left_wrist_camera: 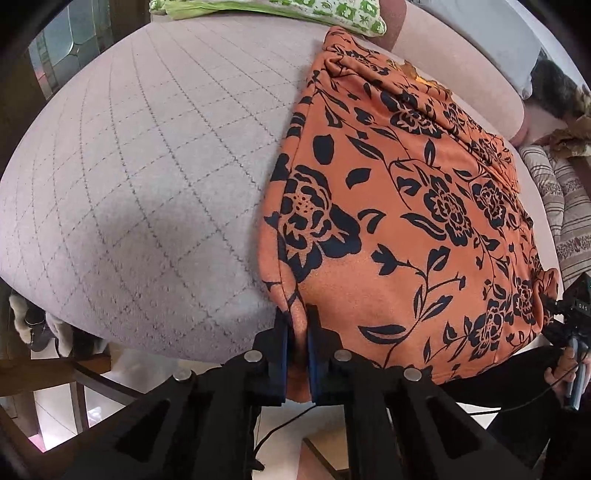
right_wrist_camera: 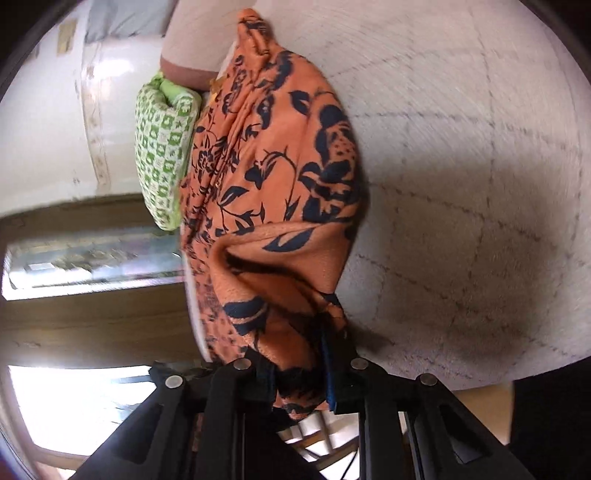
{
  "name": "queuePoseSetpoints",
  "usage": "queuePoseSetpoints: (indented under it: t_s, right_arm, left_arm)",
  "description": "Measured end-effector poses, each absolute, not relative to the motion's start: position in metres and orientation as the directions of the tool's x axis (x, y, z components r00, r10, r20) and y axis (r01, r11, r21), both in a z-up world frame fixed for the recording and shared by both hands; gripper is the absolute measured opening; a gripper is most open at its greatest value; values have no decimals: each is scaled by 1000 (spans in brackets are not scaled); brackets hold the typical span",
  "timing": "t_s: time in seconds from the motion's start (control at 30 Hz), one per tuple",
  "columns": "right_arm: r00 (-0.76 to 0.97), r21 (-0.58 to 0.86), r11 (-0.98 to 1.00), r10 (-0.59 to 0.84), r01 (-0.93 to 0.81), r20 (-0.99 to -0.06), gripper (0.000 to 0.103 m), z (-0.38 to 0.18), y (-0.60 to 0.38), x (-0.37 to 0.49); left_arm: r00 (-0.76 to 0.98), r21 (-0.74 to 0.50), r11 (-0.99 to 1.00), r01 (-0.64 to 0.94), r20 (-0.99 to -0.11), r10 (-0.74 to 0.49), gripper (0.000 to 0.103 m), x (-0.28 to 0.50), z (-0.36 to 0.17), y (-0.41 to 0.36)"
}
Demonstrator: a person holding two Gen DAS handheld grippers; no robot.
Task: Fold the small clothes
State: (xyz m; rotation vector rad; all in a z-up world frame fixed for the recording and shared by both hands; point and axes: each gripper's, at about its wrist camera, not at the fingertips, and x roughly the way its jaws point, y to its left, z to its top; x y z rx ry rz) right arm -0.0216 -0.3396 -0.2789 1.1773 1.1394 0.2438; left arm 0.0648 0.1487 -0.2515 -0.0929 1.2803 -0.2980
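Left gripper (left_wrist_camera: 297,314) clenches the orange floral garment's (left_wrist_camera: 406,206) 6 o'clock corner; right gripper (right_wrist_camera: 301,354) clamps a bunched fold

Your garment (left_wrist_camera: 406,221) lies on the right part of the cushion (left_wrist_camera: 147,166), its near edge hanging over the front. Behind it rests a folded cloth (left_wrist_camera: 295,11), touching its far end.

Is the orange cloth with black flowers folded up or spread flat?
Partly folded: the orange cloth with black flowers lies doubled, layers showing at its far end, both near corners pinched.
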Motion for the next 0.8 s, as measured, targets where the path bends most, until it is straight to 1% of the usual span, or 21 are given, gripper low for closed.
queuePoseSetpoints:
  t_s: [0.13, 0.2, 0.27, 0.33, 0.43, 0.53, 0.6, 0.7, 0.8]
  right_arm:
    - [473, 758, 559, 596, 337, -650, 20, -254, -331, -28]
    - [473, 735, 603, 573, 310, -670, 19, -241, -328, -33]
    - [489, 734, 621, 567, 275, -663, 18, -223, -331, -40]
    - [522, 761, 604, 581, 238, -624, 18, -204, -334, -44]
    - [595, 818, 554, 608, 156, -525, 18, -169, -341, -46]
    - [671, 878, 472, 625, 81, -398, 18, -145, -351, -39]
    - [712, 897, 439, 612, 56, -344, 18, -136, -356, -32]
    - [767, 906, 421, 566, 48, -303, 18, -127, -370, -15]
    - [810, 911, 407, 512, 63, -285, 18, -122, -395, 14]
  left_arm:
    - [277, -226, 960, 168, -923, -266, 7, 63, -249, 146]
    - [282, -268, 948, 174, -909, -308, 6, 63, -247, 148]
    - [280, -331, 925, 186, -884, -373, 6, 63, -240, 152]
    - [277, -400, 895, 199, -853, -443, 6, 65, -230, 152]
    - [287, -486, 847, 214, -798, -531, 6, 75, -206, 153]
    - [320, -544, 807, 230, -741, -590, 6, 90, -180, 157]
    - [341, -564, 789, 243, -712, -614, 6, 101, -163, 156]
    - [364, -590, 767, 252, -677, -640, 6, 126, -141, 151]
    - [375, -600, 761, 247, -665, -646, 6, 162, -125, 142]
